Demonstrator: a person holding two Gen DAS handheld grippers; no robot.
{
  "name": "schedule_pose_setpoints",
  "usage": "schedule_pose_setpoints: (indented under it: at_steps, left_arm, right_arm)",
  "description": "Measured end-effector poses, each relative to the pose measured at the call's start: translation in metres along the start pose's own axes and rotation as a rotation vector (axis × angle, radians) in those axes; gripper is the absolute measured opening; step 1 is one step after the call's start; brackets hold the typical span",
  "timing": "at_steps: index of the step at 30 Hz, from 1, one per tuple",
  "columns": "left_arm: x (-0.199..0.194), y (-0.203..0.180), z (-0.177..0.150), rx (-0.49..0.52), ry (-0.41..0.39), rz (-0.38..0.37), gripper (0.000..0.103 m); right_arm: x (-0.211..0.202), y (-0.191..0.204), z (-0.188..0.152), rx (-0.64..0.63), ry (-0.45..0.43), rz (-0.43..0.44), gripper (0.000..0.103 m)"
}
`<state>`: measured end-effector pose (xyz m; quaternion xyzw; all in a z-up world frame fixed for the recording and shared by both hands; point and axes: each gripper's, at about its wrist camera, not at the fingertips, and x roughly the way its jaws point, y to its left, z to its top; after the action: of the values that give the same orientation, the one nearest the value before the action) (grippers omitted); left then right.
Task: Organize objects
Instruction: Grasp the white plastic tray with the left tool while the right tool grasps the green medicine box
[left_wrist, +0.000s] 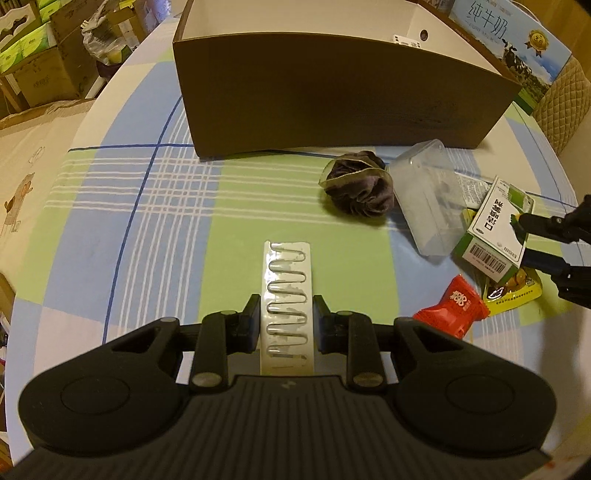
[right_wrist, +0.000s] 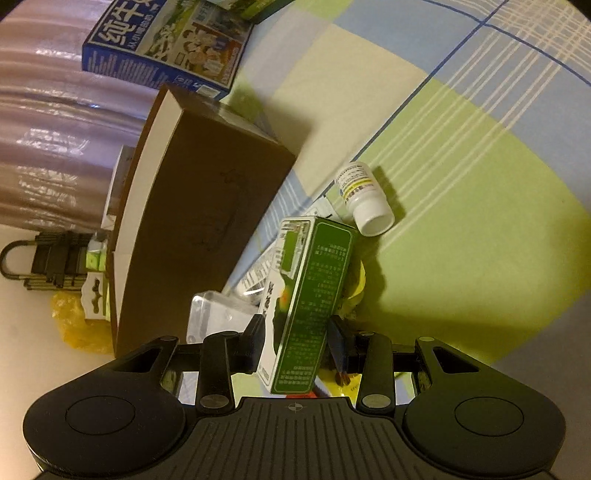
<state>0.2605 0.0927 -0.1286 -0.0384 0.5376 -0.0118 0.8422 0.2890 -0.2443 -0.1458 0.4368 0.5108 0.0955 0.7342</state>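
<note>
One blister strip (left_wrist: 287, 302) with five long capsule pockets stands between the pads of the left gripper (left_wrist: 285, 325), whose jaws are clamped on its lower half above the green and blue checked tablecloth (left_wrist: 147, 206). One green and white medicine carton (right_wrist: 306, 306) is pinched by the right gripper (right_wrist: 295, 343), jaws pressed on both of its broad faces; in the left view the same carton (left_wrist: 495, 229) is lifted over the clutter at the table's right side. One brown cardboard box (left_wrist: 332, 99), open at the top with a white inside, sits at the far side of the cloth. Just in front of it lie one dark scrunched cloth bundle (left_wrist: 358, 188) and one clear plastic case (left_wrist: 424, 199), touching each other. Near the carton are one red snack packet (left_wrist: 454, 310) and one yellow packet (left_wrist: 517, 291). One white pill bottle (right_wrist: 364, 199) lies on its side just beyond the carton. One blue milk carton (right_wrist: 162, 44) stands behind the brown box.
</note>
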Motion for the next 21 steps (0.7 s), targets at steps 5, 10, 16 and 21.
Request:
schedule_pose_setpoints:
  at_steps: [5, 10, 16, 21]
  left_arm:
    - [0.000, 0.001, -0.001, -0.001, 0.001, -0.001, 0.023]
    - [0.000, 0.000, 0.000, 0.001, 0.007, -0.002, 0.023]
    - [0.001, 0.000, -0.001, 0.000, 0.013, -0.005, 0.023]
    - [0.000, 0.002, -0.001, -0.009, 0.013, -0.008, 0.023]
  right_arm:
    - [0.002, -0.009, 0.002, 0.062, -0.007, 0.030, 0.036]
    - [0.008, -0.008, 0.007, 0.059, -0.015, 0.028, 0.036]
    - [0.014, 0.006, 0.008, -0.050, -0.032, -0.020, 0.031]
    - [0.007, 0.036, 0.010, -0.275, -0.068, -0.131, 0.013]
